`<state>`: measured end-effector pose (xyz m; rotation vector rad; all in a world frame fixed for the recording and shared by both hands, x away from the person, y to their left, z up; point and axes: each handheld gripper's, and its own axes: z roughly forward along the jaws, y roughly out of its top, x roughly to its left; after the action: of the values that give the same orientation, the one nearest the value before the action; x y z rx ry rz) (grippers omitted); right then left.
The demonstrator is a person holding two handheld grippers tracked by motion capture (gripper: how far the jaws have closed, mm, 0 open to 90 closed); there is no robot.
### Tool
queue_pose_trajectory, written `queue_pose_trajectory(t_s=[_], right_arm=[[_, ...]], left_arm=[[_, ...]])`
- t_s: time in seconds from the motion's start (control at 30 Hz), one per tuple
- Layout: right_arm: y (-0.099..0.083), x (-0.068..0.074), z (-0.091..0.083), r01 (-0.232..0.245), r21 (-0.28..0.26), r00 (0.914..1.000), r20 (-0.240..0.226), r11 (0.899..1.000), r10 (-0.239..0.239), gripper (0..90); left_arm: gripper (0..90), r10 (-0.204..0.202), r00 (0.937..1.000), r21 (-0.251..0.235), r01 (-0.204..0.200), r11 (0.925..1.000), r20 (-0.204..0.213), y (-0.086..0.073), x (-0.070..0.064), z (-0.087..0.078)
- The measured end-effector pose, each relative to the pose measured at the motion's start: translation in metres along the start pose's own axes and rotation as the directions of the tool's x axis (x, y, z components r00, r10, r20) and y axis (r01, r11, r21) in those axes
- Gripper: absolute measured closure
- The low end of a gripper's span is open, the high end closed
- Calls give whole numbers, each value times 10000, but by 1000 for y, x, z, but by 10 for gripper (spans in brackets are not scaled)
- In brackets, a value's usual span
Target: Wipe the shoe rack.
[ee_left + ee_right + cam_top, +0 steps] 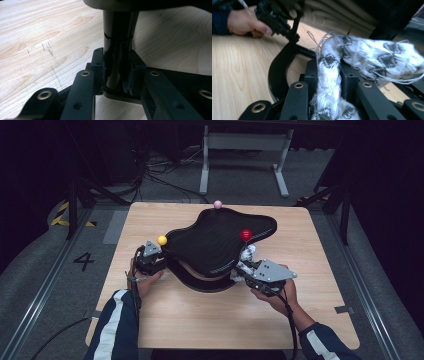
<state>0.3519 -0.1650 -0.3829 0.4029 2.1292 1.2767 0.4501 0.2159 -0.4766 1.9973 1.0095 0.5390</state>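
Frayed patterned cloth (362,57) clamped in right tool (328,82)

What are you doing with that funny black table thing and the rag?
A person is working on a black wavy-shaped stand on the wooden table. The left gripper is shut on one of its black posts, holding it steady. The right gripper is shut on a black-and-white cloth, held by the stand's edge, probably for wiping.

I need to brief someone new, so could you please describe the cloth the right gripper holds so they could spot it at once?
On the wooden table stands a black curvy-topped stand. At its right front edge, the right gripper pinches a cloth: white with a black pattern, frayed and soft.
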Motion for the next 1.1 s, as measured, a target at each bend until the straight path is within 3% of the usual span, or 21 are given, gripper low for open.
queue_pose_trajectory(t_s=[0.27, 0.57, 0.7, 0.87, 0.97, 1.1], right_arm=[[-29, 12, 25, 633, 1238, 9979, -210, 9903, -612, 741], [-64, 14, 51, 322, 2515, 9977, -652, 9673, -162, 745], [-70, 13, 53, 154, 2554, 9978, -658, 9667, 15, 745], [-69, 13, 53, 273, 2596, 9982, -583, 9653, -126, 745], [-63, 10, 49, 105, 2357, 9990, -455, 9718, 3, 748], [-45, 1, 36, 98, 1554, 9999, -55, 9878, -91, 752]], left_arm=[[729, 69, 9998, 46, -70, 10000, 177, 0, 0, 2], [728, 43, 9996, 92, -46, 9999, 284, 1, -1, 3], [729, 101, 9996, 135, -105, 9999, 267, 1, -1, 2], [728, 185, 9993, 156, -190, 9997, 315, 1, -1, 2], [728, 240, 9992, 168, -246, 9996, 319, 1, -1, 3], [729, 234, 9992, 173, -239, 9996, 332, 1, -1, 3]])
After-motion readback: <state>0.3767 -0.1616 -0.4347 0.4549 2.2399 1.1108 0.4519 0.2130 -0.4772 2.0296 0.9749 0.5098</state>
